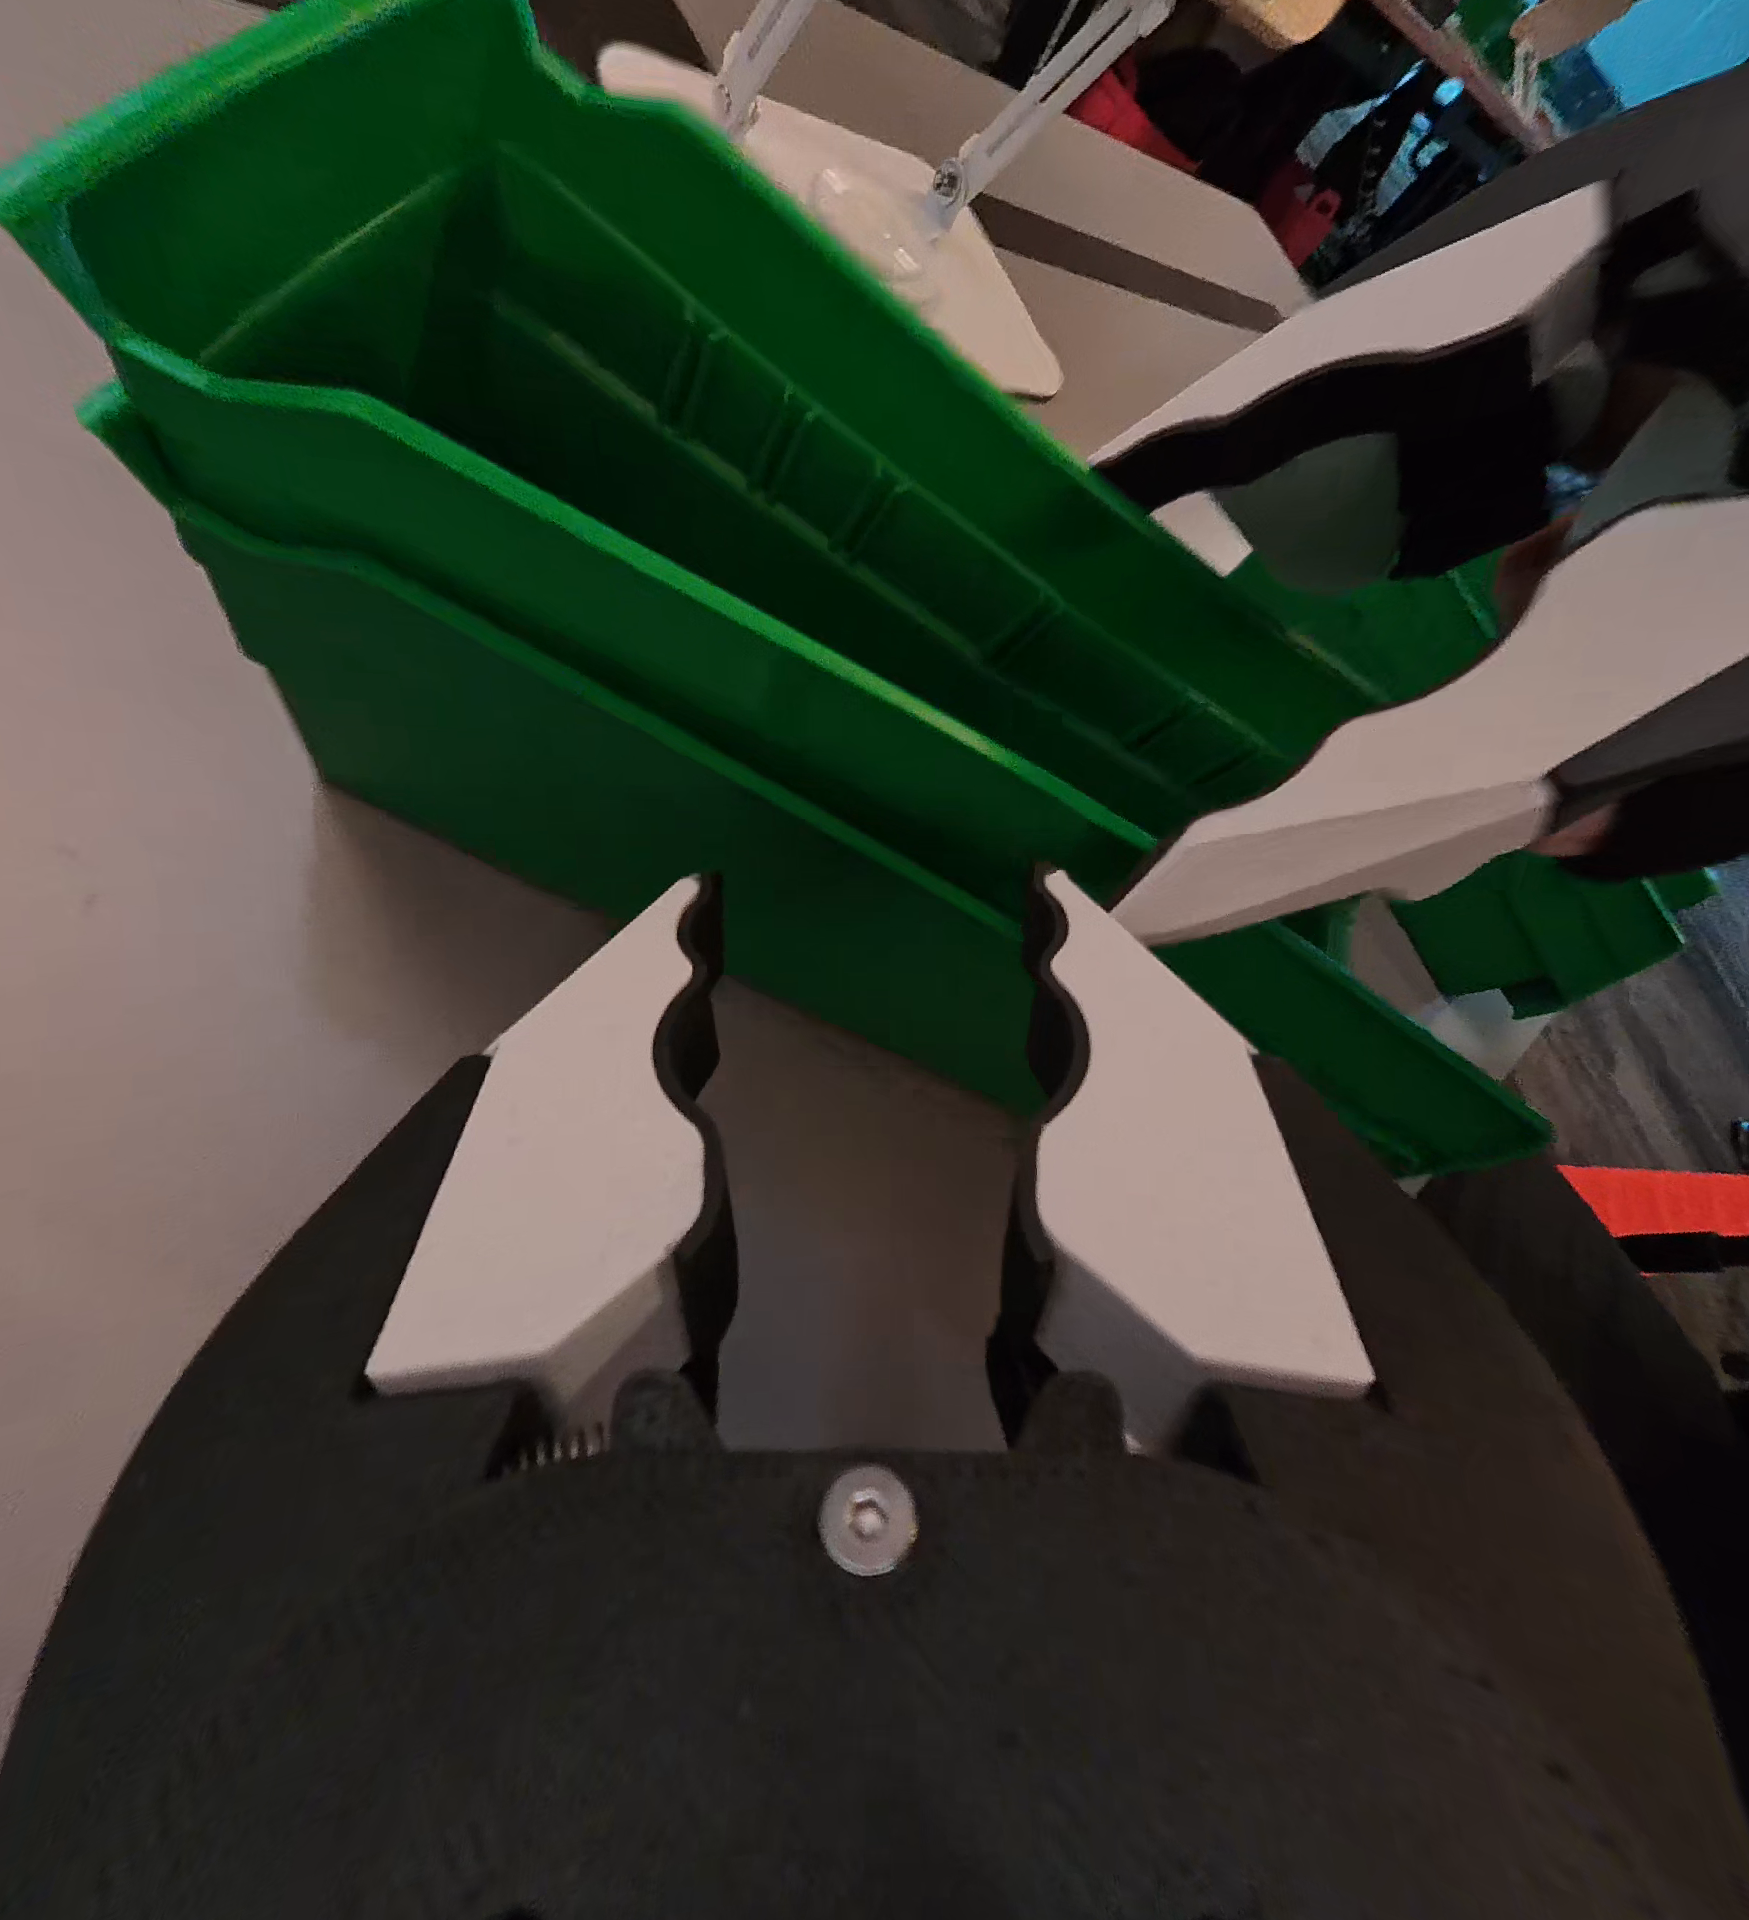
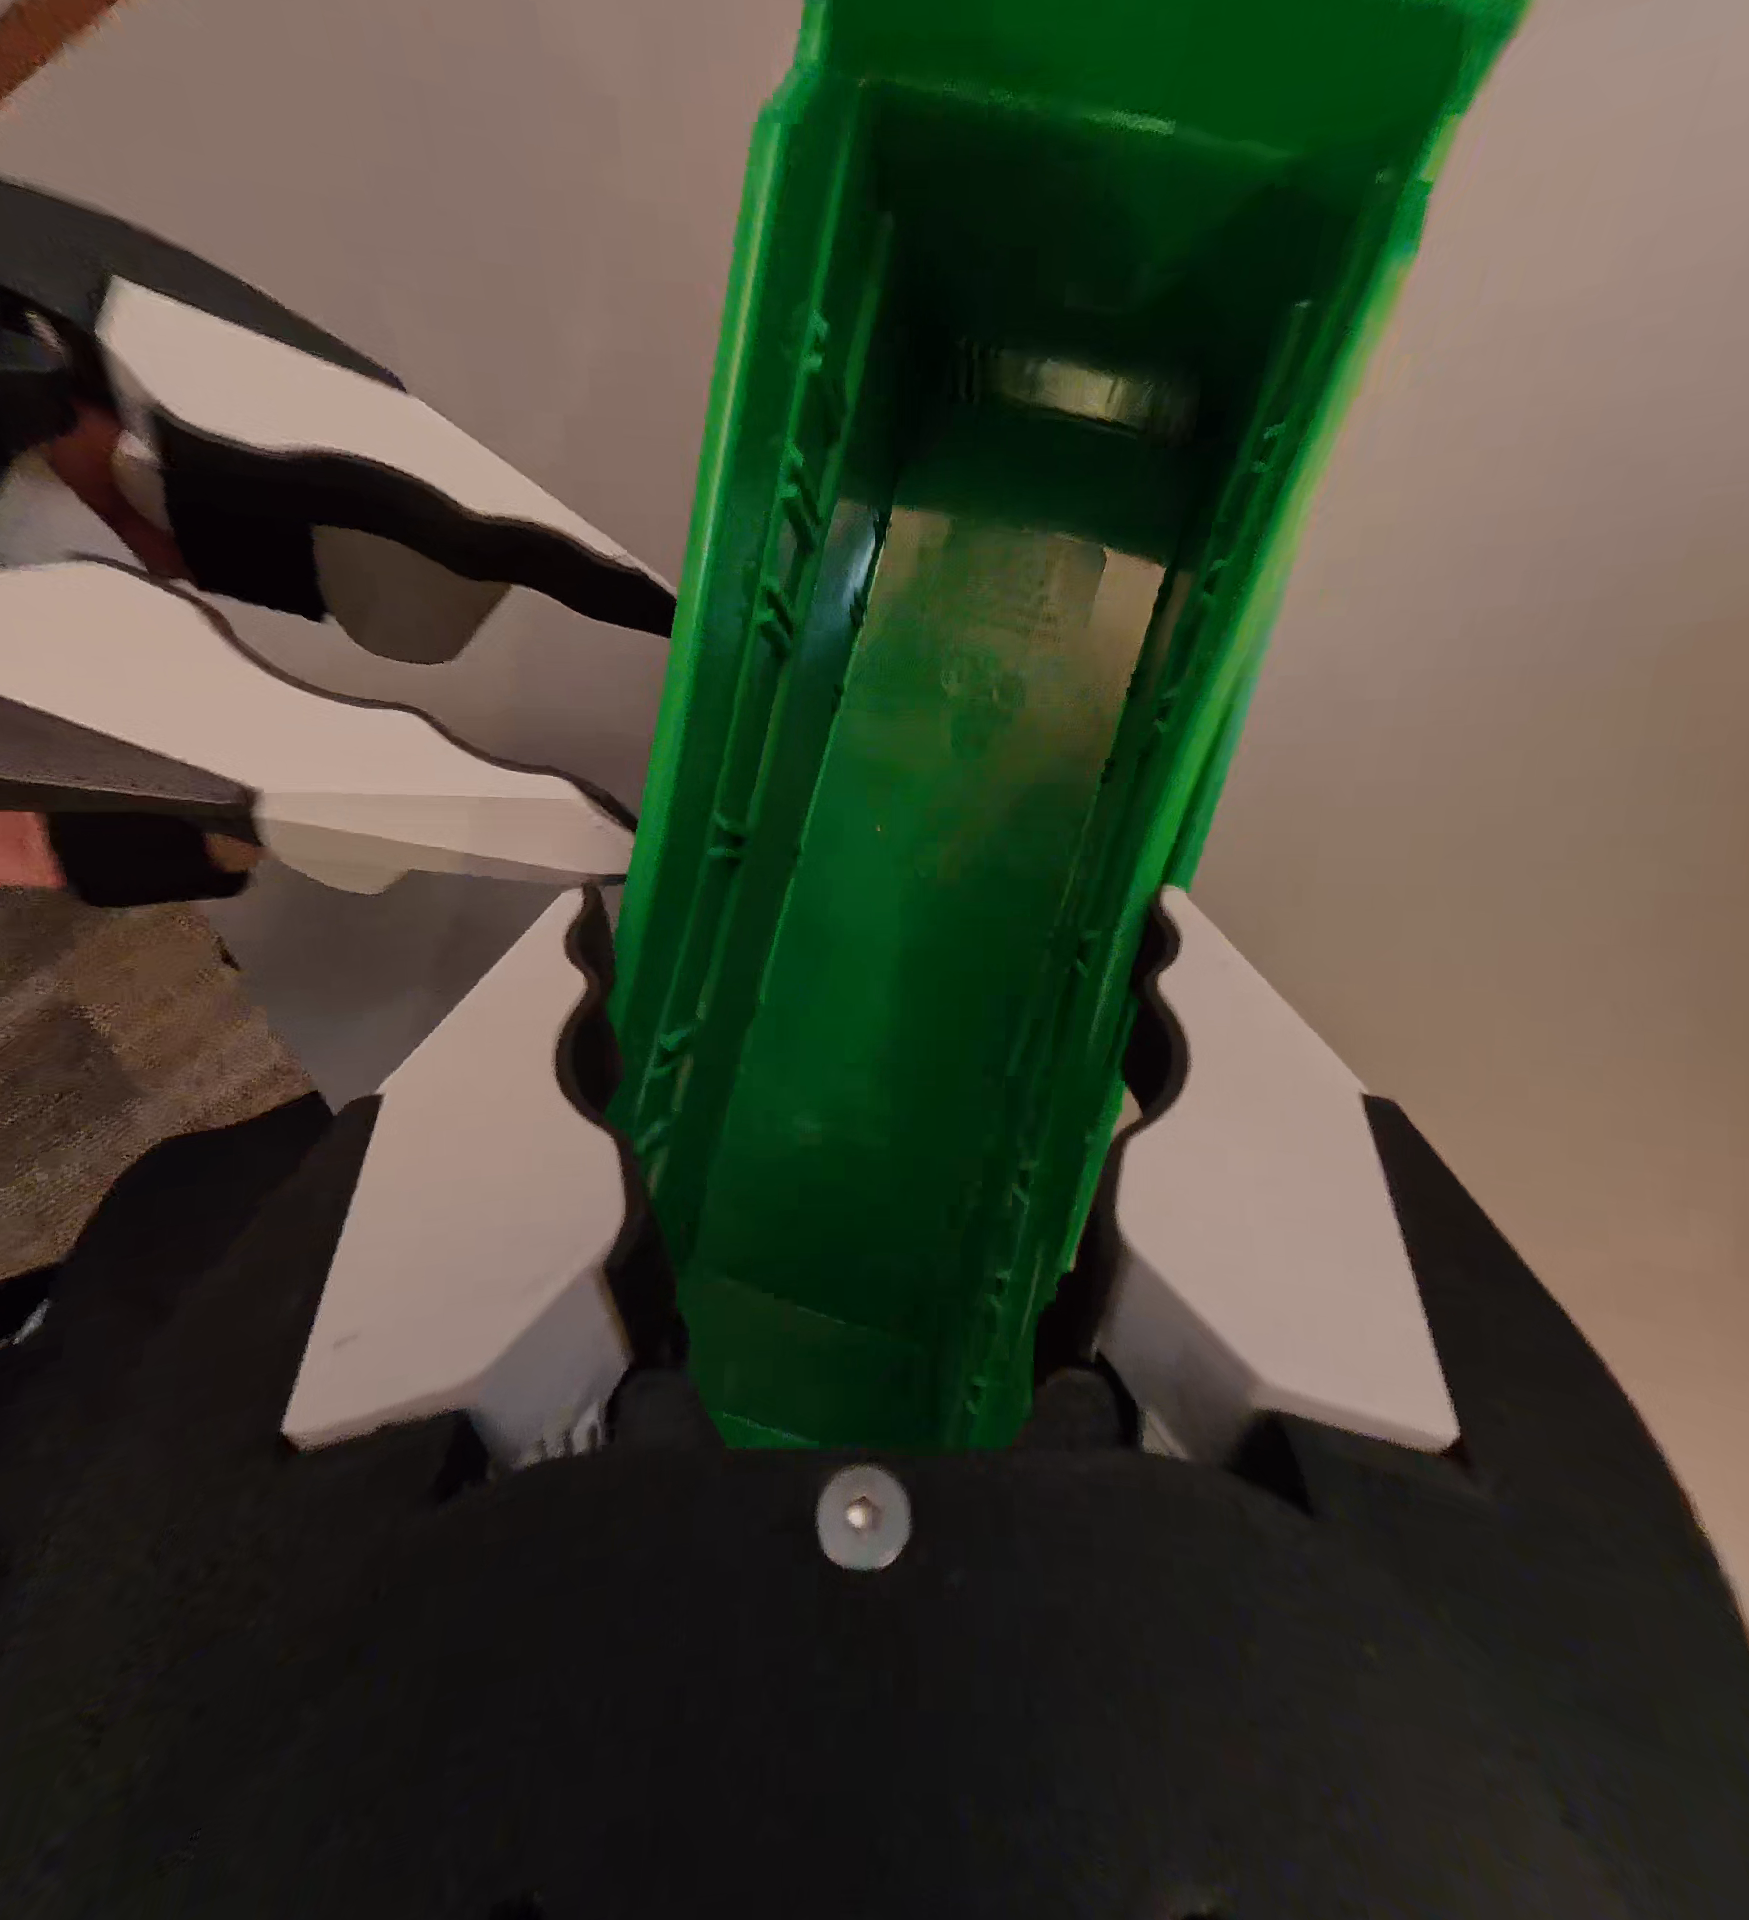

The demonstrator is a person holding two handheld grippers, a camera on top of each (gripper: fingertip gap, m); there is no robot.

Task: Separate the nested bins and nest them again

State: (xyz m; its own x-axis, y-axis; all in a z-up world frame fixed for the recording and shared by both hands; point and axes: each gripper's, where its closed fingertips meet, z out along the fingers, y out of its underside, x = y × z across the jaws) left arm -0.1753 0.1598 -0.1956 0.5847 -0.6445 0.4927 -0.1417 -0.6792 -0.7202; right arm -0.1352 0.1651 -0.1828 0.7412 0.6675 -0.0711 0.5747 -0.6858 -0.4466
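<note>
Here, line by line:

Bins: two long green bins lie on a pale counter (image 1: 70,935), one inside the other.

Inner bin (image 1: 641,436): raised and tilted in the left wrist view, its far end higher, its rim well above the outer rim. Ribs run along its inner side walls.

Outer bin (image 1: 558,769): underneath, with its base on the counter at the far end; its near corner reaches past the counter's edge.

Left tool (image 1: 875,914): fingers set apart, with the outer bin's side wall and rim showing in the gap. The inner pads do not clearly press the plastic, so whether it grips cannot be told.

Right tool (image 2: 875,935): its two fingers (image 2: 496,1122) lie along both long sides of the inner bin's near end, the wavy pads against the green walls, clamping it. In the left wrist view the same tool (image 1: 1296,665) reaches in from the right across the bin's end.

Inside the inner bin (image 2: 953,831): a shiny floor reflecting light, and a pale patch midway along it.

Surroundings: a white lamp base (image 1: 911,208) stands on the counter beyond the bins; patterned floor (image 2: 70,1039) shows past the counter's edge.
</note>
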